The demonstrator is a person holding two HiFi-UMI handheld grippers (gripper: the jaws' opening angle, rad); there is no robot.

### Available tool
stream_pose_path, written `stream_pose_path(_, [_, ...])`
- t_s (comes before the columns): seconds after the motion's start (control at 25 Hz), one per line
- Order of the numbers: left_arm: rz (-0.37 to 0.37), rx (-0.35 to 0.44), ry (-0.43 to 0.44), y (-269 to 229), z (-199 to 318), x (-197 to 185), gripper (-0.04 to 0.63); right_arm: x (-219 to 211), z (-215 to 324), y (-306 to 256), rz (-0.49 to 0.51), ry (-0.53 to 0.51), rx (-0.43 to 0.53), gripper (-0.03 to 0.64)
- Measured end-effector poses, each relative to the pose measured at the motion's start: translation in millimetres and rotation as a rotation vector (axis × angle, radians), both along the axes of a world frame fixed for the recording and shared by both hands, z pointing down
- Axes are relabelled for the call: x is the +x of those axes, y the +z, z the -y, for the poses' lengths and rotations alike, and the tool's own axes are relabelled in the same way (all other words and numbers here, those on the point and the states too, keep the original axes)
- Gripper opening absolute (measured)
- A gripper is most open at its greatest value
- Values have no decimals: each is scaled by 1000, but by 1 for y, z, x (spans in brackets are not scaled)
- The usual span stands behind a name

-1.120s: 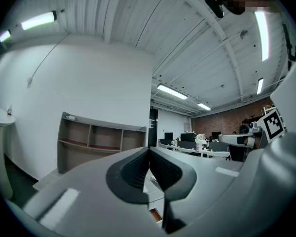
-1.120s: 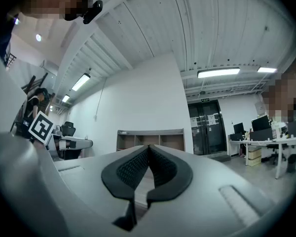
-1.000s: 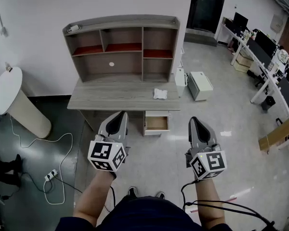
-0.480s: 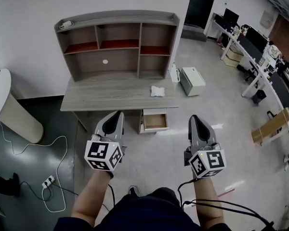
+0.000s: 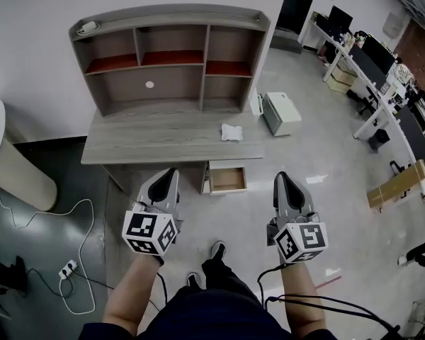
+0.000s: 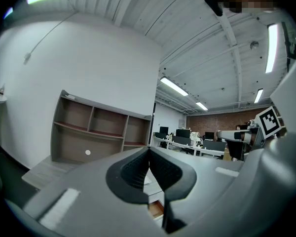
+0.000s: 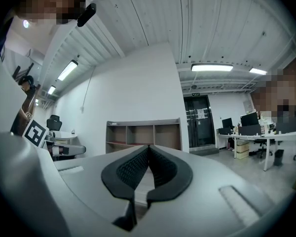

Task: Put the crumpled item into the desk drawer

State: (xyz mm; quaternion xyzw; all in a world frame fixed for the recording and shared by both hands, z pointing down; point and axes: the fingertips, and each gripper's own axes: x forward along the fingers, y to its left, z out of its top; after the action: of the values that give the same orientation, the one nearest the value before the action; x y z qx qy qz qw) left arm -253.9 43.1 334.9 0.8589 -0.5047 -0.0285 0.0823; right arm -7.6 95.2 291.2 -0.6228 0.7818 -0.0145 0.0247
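Note:
A crumpled white item [image 5: 231,132] lies on the right part of the grey wooden desk [image 5: 149,139]. Under the desk's right end a drawer [image 5: 227,178] stands pulled out, its wooden inside bare. My left gripper [image 5: 168,175] and right gripper [image 5: 282,179] hang side by side in front of the desk, well short of it, both shut with nothing between the jaws. In the left gripper view the desk's shelf unit [image 6: 96,132] shows ahead, and the right gripper view shows the shelf unit [image 7: 143,134] too.
A shelf unit [image 5: 170,55] stands on the desk's back. A white box [image 5: 282,113] sits on the floor right of the desk. A power strip and cable [image 5: 68,269] lie at the left. Office desks [image 5: 372,69] fill the far right. A shoe [image 5: 217,249] steps forward below.
The desk has drawn nearer and larger in the head view as the person walks toward it. Both grippers stay shut and level. A foot has stepped forward.

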Motion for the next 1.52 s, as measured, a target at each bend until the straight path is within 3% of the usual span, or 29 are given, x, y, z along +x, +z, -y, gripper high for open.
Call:
stream_pose_path(0.28, [44,17,-61,-4,57,-2,5,19,70,19,49,-11,-12,6])
stream_pose_path(0.56, [78,8,-74,-4,112,34,5,43,138,23,69,-54,-13,6])
stream_pose_path(1.04, [100,-22,-116,5,167,61,5,71,206,40,99,-99,-48,6])
stream_pose_path(1.28, [113,-50,-97,22,200,69,5,74,230,53,108,-97,-73,6])
stream_pose_path(1.52, [120,-81,-15,49,248,85,5,86,261,65,92,-25,-96,6])
